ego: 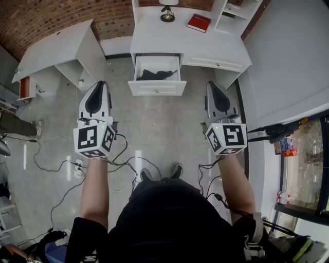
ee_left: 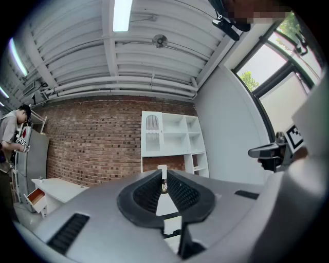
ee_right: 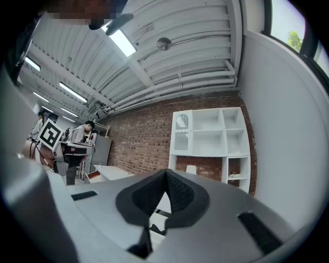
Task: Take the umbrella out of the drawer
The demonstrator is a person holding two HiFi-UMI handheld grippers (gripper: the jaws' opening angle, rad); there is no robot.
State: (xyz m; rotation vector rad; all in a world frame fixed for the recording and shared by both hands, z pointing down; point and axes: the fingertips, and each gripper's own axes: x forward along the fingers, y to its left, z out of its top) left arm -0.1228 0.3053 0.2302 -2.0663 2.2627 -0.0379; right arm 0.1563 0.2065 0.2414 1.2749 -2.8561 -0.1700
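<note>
The white desk's middle drawer (ego: 157, 88) is pulled open, and a black folded umbrella (ego: 154, 75) lies inside it. My left gripper (ego: 99, 84) is held level over the floor, to the left of the drawer and nearer me. It is shut with nothing in it. My right gripper (ego: 212, 84) is level to the drawer's right, also shut and empty. In the left gripper view the left gripper's (ee_left: 163, 175) pads meet, and in the right gripper view so do those of the right gripper (ee_right: 165, 172). Neither gripper touches the drawer.
A red book (ego: 198, 22) and a lamp base (ego: 167, 15) sit on the desk top. A second white desk (ego: 56, 46) stands at the left. Cables (ego: 123, 156) trail over the floor by my feet. A white wall (ego: 288, 56) runs along the right. A white shelf unit (ee_left: 172, 141) stands against the brick wall.
</note>
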